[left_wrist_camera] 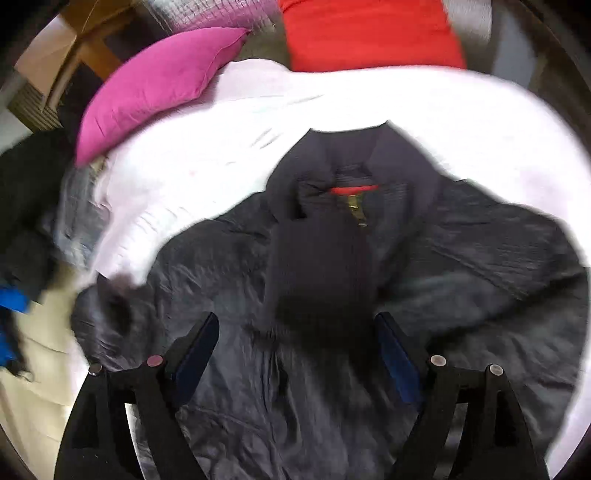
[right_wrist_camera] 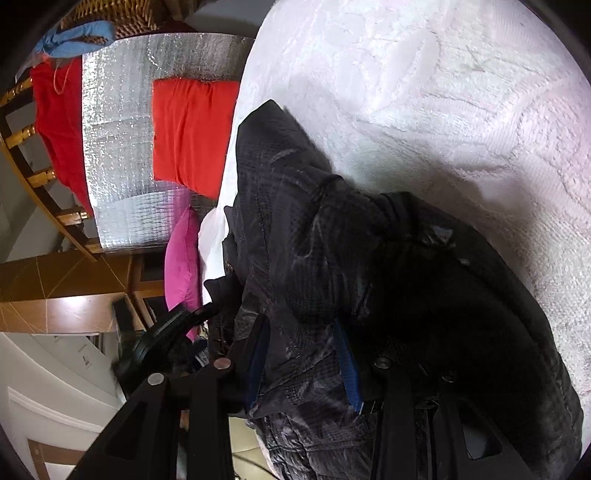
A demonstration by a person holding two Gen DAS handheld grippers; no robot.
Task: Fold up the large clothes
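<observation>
In the left wrist view we look steeply down over our left gripper [left_wrist_camera: 297, 325], its jaws spread wide with nothing pinched between them, above a dark quilted jacket [left_wrist_camera: 461, 258] lying open on the white textured bedspread [left_wrist_camera: 424, 107]. A folded black knit part lies over its middle, below a collar with a red inner strip [left_wrist_camera: 354, 190]. Beyond it we see a magenta cushion [left_wrist_camera: 155, 85] and a red cushion [left_wrist_camera: 369, 33]; the picture is blurred. In the right wrist view our right gripper [right_wrist_camera: 299, 343] points shallowly downward, its jaws narrowed and clamped on a bunched fold of the jacket [right_wrist_camera: 295, 206]. Behind stand the red cushion [right_wrist_camera: 192, 133], the magenta cushion [right_wrist_camera: 183, 258] and a silver foil panel [right_wrist_camera: 118, 140].
</observation>
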